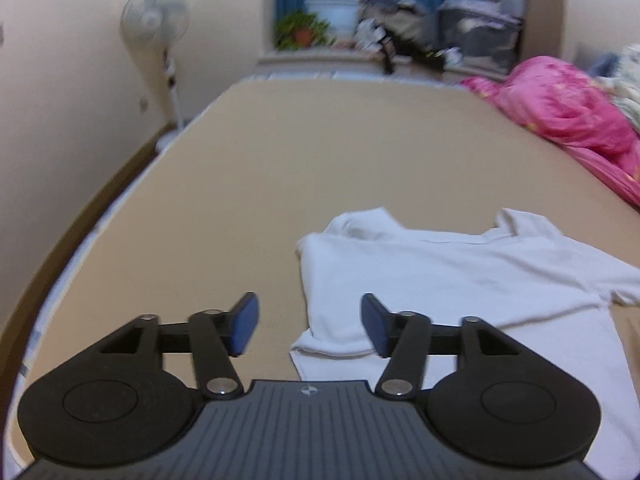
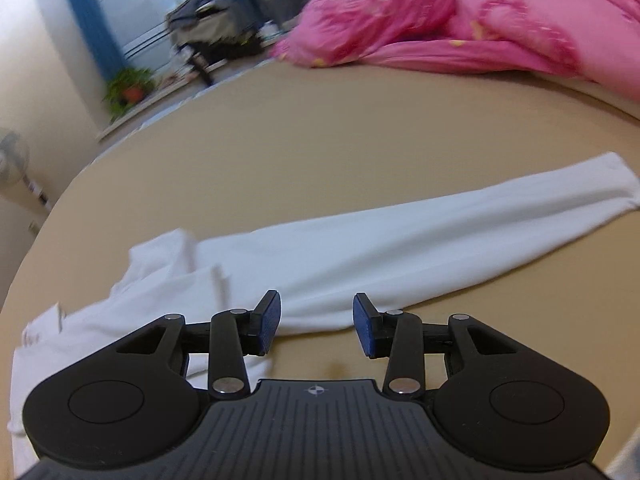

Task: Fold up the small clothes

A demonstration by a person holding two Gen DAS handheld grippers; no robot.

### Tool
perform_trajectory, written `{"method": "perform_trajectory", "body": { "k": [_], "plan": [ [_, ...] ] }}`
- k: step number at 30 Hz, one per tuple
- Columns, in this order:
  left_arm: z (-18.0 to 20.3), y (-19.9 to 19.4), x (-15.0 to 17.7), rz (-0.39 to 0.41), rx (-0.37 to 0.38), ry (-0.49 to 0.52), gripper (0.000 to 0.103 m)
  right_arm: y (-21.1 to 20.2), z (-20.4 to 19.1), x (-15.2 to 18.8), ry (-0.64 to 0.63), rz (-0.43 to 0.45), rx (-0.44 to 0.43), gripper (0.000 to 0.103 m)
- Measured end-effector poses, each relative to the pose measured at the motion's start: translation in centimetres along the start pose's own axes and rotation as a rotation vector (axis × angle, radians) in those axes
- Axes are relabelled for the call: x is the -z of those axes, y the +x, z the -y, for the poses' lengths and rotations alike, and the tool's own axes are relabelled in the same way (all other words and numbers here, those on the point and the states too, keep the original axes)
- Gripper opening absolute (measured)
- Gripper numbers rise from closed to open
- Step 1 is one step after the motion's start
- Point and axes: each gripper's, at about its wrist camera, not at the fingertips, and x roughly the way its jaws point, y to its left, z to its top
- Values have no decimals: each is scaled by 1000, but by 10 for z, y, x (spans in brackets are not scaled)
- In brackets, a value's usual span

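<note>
A white long-sleeved shirt lies flat on the tan bed surface, its collar towards the far end. Its left side is folded inward. My left gripper hovers open above the shirt's left edge, nothing between its blue pads. In the right wrist view the shirt's long sleeve stretches out to the right across the bed. My right gripper stands open just above the sleeve's near edge, close to the armpit, with no cloth pinched between its pads.
A pink quilt is heaped along the bed's right side, pink quilt at the far side in the right wrist view. A standing fan is by the left wall. A potted plant and piled belongings sit on the window ledge.
</note>
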Motion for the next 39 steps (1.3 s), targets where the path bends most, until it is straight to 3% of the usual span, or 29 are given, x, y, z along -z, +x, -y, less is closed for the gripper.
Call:
{"method": "perform_trajectory", "body": {
  "k": [1,2,5,6,7,9,11,16,21,25,32,34,35,39],
  "plan": [
    [5,-10,8,17,1,24,81,-1,8,-1,15,2,14,42],
    [8,-12,18,26,0,42,84,-1,16,-2,28,3,29,42],
    [18,4,56,19,-41,82,86,-2,38,-5,50,8,68,42],
    [24,29,56,-71,-86,131,77,-1,44,-5,45,12,83,42],
    [27,40,54,-104,-130,130,69,0,48,-5,38,14,97,42],
    [20,42,48,-66,-88,39,77,0,58,-5,32,11,126,42],
    [17,52,45,-78,-63,-9,78,3,70,-4,48,3,141,42],
    [29,77,41,-126,-73,-11,78,5,94,-5,77,1,164,42],
    [32,75,41,-100,-69,15,80,11,144,-12,231,36,170,42],
    [28,76,42,-119,-65,11,80,22,190,-17,334,64,164,22],
    [27,85,42,-140,-70,12,80,44,259,-14,707,174,128,24],
    [26,86,42,-143,-75,13,80,50,262,-13,738,214,138,20],
    [25,86,41,-144,-78,11,80,53,262,-14,740,228,147,10],
    [18,86,38,-142,-80,-22,80,54,241,-25,705,290,221,6]
  ]
}}
